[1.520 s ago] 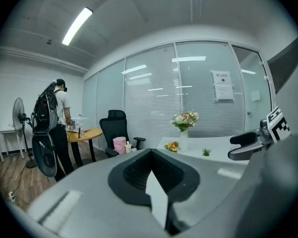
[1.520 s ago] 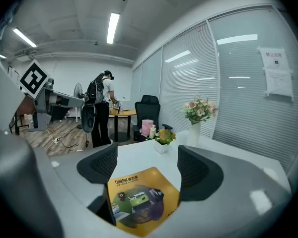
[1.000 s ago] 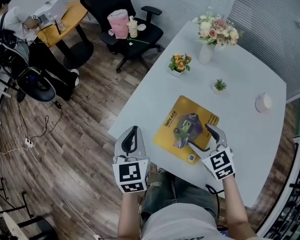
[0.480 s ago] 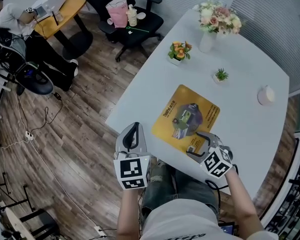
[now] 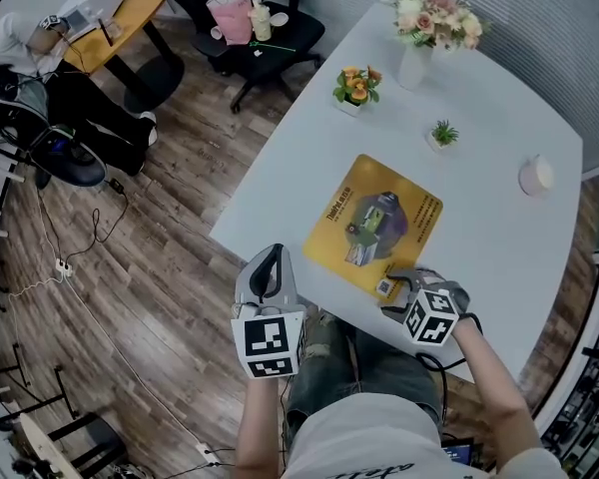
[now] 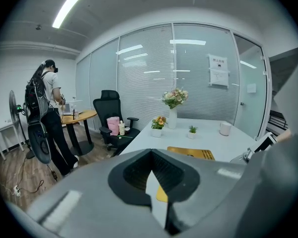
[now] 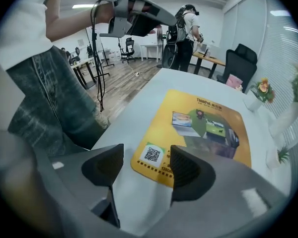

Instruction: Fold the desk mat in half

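Note:
The yellow desk mat (image 5: 374,223) lies flat and unfolded on the white table (image 5: 489,238), a printed picture at its middle and a QR code at its near corner. My right gripper (image 5: 393,287) is open at that near corner. In the right gripper view the QR corner of the mat (image 7: 203,128) lies just ahead of the gripper (image 7: 145,158), low over the tabletop, with nothing held. My left gripper (image 5: 268,265) hangs off the table's near-left edge over the floor, jaws together and empty. In the left gripper view the mat (image 6: 191,153) shows beyond the gripper (image 6: 151,170).
Behind the mat stand a vase of flowers (image 5: 419,28), a small pot of orange flowers (image 5: 354,86), a tiny green plant (image 5: 442,134) and a white cup (image 5: 535,176). A black office chair (image 5: 250,28) stands past the table's far-left edge. A person stands by a wooden table (image 6: 79,115).
My right gripper has drawn back from over the middle of the mat to its near QR corner. The left gripper has stayed about where it was.

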Available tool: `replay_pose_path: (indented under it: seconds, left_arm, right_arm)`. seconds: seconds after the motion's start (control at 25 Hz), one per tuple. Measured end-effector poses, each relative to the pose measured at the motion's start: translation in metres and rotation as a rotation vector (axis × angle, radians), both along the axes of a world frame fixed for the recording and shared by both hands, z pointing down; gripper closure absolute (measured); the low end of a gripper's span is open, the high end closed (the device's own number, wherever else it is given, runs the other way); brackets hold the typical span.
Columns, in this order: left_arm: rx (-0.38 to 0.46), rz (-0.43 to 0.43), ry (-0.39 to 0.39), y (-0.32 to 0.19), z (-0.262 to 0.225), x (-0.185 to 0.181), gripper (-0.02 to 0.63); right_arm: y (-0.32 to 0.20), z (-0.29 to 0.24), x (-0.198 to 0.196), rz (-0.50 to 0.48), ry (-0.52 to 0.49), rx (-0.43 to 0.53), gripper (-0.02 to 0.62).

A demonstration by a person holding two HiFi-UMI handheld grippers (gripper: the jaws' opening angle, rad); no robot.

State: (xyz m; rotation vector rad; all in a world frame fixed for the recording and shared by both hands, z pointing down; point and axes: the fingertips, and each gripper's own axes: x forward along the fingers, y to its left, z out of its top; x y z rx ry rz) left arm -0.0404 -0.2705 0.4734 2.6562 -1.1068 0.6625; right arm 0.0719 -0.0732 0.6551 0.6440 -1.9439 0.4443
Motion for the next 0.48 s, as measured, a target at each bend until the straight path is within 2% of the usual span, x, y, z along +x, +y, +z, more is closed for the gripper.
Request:
replay_pose_path:
  seconds: [0.24, 0.48]
  left_arm:
    - [-0.005, 0.008, -0.02, 0.005, 0.006, -0.003, 0.606]
    - [-0.017, -0.004, -0.022, 0.01, 0.01, -0.006, 0.606]
  right_arm:
    - [0.007, 0.018, 0.006, -0.082, 0.078, -0.022, 0.297]
    - [0.008, 0.026, 0.007, -0.113, 0.081, -0.059, 0.318]
